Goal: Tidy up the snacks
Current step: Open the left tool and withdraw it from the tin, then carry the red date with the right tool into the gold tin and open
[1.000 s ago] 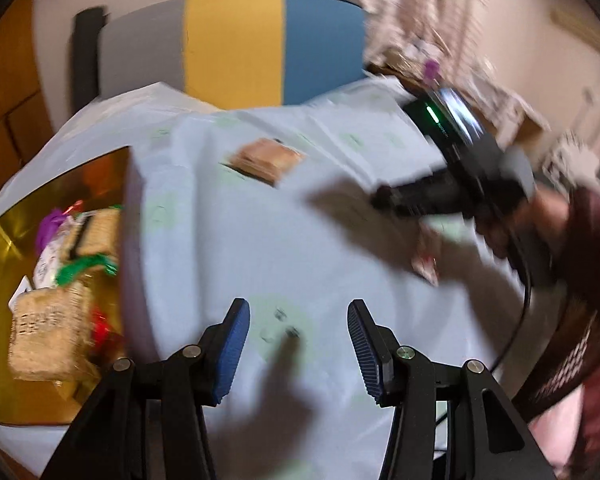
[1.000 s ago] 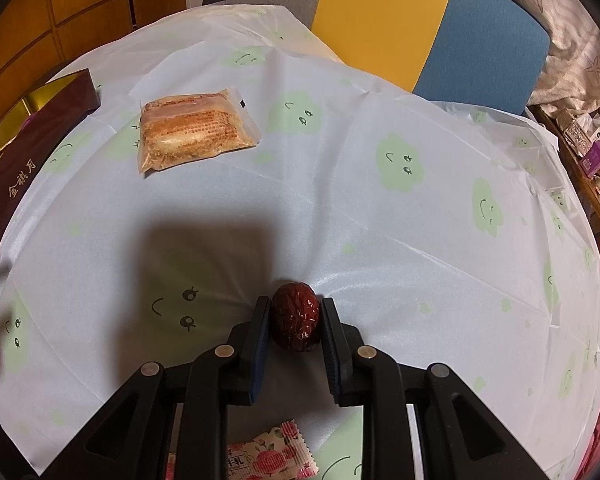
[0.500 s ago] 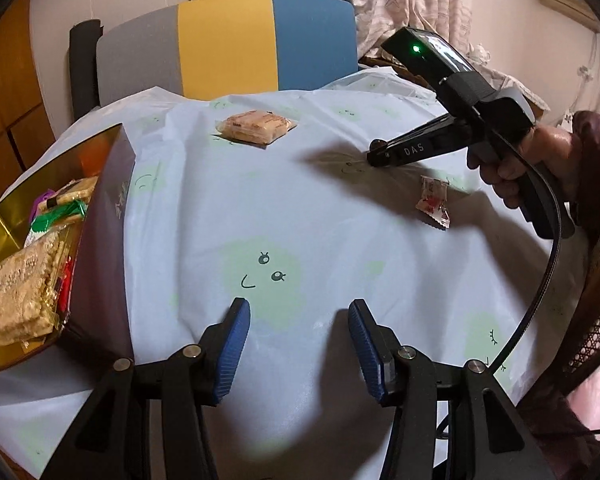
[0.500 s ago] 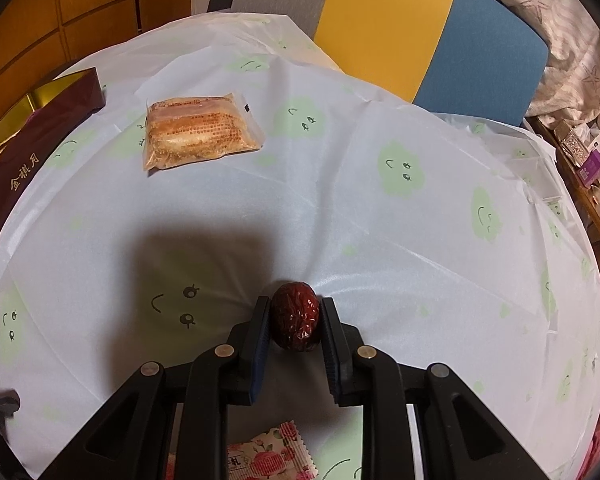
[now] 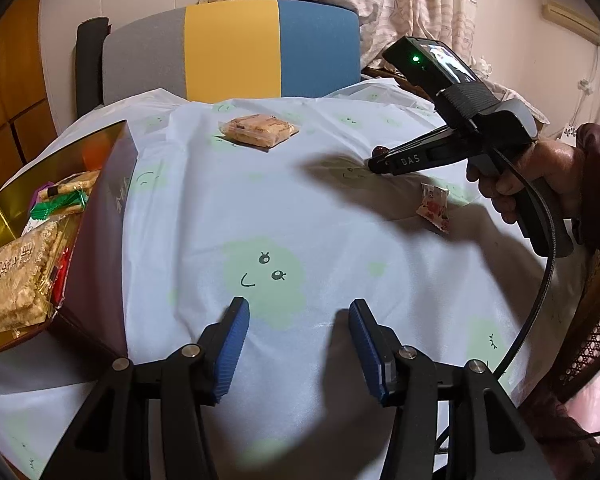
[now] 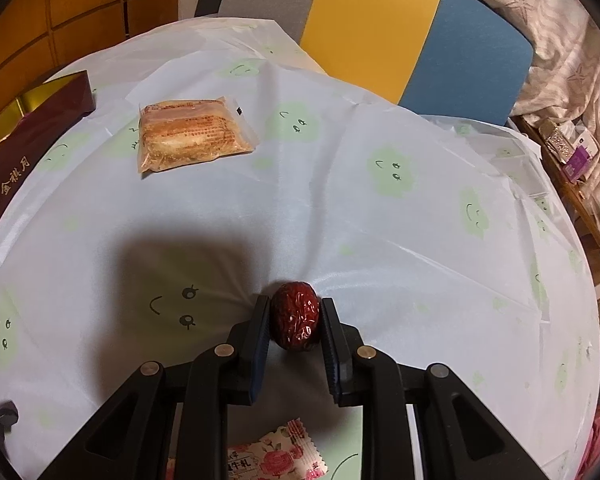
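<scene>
Snacks partly sorted: several wrapped packets already in the gold-lined box (image 5: 112,184) at the table's left edge, three items not yet put away. Red date (image 6: 296,318) pinched between the closed-in pads of the right gripper (image 6: 294,330), held just above the cloud-print tablecloth (image 6: 380,248), well apart from the box. Left gripper (image 5: 298,338) empty, jaws spread wide, poised over the near side of the cloth beside the box. Wrapped pastry (image 6: 192,136) lying flat toward the far side of the table, near the box's maroon end. Small rose-print candy (image 6: 276,458) on the cloth directly beneath the right gripper. Grey, yellow and blue chair back (image 5: 236,48) behind the table. Judged roughly past the halfway mark: date lifted but not delivered, pastry and candy untouched, box with room to spare near its far end. Next likely call: carrying the date leftward over the box wall before letting go.
</scene>
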`<state>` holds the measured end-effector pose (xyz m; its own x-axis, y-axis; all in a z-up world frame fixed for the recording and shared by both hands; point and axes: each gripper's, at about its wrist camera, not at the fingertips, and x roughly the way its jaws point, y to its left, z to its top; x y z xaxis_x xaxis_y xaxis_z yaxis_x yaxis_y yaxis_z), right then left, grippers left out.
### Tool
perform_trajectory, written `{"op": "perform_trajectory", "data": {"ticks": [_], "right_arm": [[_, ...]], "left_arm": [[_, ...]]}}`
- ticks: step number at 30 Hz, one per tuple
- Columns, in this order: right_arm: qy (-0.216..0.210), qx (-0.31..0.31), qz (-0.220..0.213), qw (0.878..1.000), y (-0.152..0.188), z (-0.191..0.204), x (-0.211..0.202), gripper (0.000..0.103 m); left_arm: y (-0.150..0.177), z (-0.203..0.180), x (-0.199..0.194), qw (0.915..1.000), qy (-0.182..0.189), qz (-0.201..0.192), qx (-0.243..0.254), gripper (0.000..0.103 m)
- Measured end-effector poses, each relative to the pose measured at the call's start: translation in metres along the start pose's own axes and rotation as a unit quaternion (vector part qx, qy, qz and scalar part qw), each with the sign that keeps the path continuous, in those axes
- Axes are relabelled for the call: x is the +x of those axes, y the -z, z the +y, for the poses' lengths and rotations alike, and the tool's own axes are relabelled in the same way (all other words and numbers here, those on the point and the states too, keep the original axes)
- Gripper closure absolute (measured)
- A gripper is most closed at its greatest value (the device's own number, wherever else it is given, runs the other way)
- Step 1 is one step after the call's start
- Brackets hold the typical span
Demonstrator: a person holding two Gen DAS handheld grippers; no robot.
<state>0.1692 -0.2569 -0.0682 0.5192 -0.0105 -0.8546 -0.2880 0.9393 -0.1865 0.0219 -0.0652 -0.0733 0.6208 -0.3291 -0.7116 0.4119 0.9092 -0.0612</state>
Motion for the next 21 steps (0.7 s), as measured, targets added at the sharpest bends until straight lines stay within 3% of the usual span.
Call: {"op": "perform_trajectory", "data": {"ticks": [11, 15, 21], "right_arm": [[0.027, 0.018, 0.034, 0.999, -0.011, 0.007, -0.003, 0.079], [-0.015, 0.033, 0.041, 0.999, -0.014, 0.005, -0.013, 0.079], [-0.031, 0.014, 0.03, 0.999, -0.024, 0.015, -0.035, 0.079]], "left_arm": [[0.003, 0.003, -0.001, 0.9999, 0.011, -0.009, -0.007, 0.05], [0.006, 0.004, -0.002, 0.9998, 0.015, -0.015, -0.006, 0.05], [0.008, 0.005, -0.003, 0.9996, 0.02, -0.021, -0.006, 0.05]]}}
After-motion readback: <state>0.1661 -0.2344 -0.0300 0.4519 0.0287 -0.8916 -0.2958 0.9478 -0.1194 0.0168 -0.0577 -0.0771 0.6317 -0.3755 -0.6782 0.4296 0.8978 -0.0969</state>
